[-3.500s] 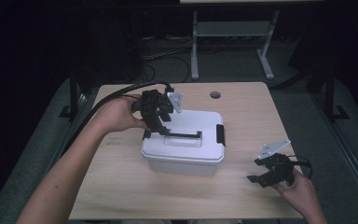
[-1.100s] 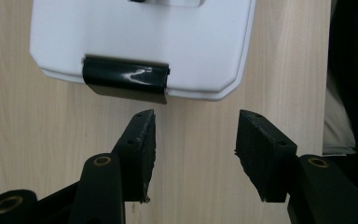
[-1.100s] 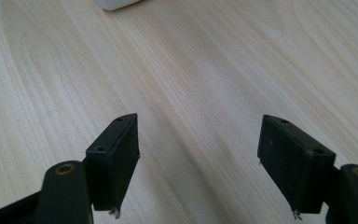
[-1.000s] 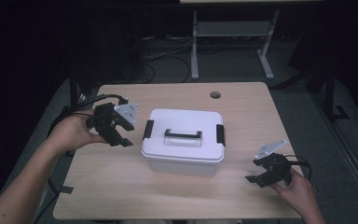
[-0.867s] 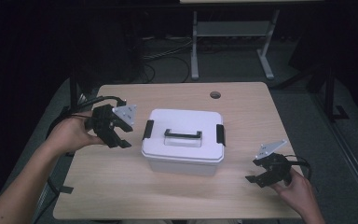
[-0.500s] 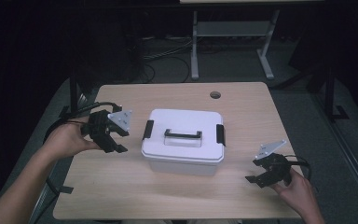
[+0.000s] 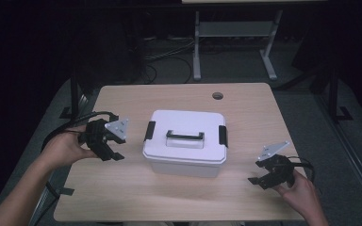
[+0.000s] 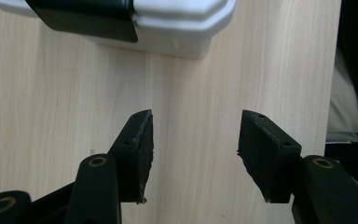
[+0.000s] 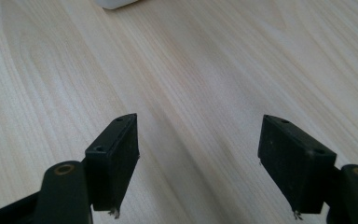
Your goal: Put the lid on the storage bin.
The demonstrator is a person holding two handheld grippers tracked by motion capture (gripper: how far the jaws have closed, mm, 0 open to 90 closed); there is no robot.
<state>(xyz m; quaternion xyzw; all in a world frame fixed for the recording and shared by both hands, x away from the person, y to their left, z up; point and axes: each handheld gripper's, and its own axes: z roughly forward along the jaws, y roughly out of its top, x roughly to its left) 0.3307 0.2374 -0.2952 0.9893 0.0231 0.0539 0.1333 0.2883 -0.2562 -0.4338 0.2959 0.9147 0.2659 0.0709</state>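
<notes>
A white lidded box (image 7: 185,147) with a black handle (image 7: 185,138) and black side latches stands in the middle of the wooden table (image 7: 136,99). My left gripper (image 7: 114,154) rests open on the table to the left of the box, apart from it. From the left gripper view, the box's corner (image 8: 186,28) and one black latch (image 8: 86,16) lie beyond the empty gripper (image 8: 195,149). My right gripper (image 7: 258,180) sits open near the table's front right, nothing between its jaws. In the right gripper view, bare wood lies under the gripper (image 9: 199,158).
A round cable hole (image 7: 217,96) sits at the table's back right. Cables and a metal stand (image 7: 233,37) are on the dark floor behind the table. Bare wood surrounds the box on all sides.
My left gripper has left the top of the box and drawn back to the table's left side, then drifted slightly toward me. The right gripper has stayed put.
</notes>
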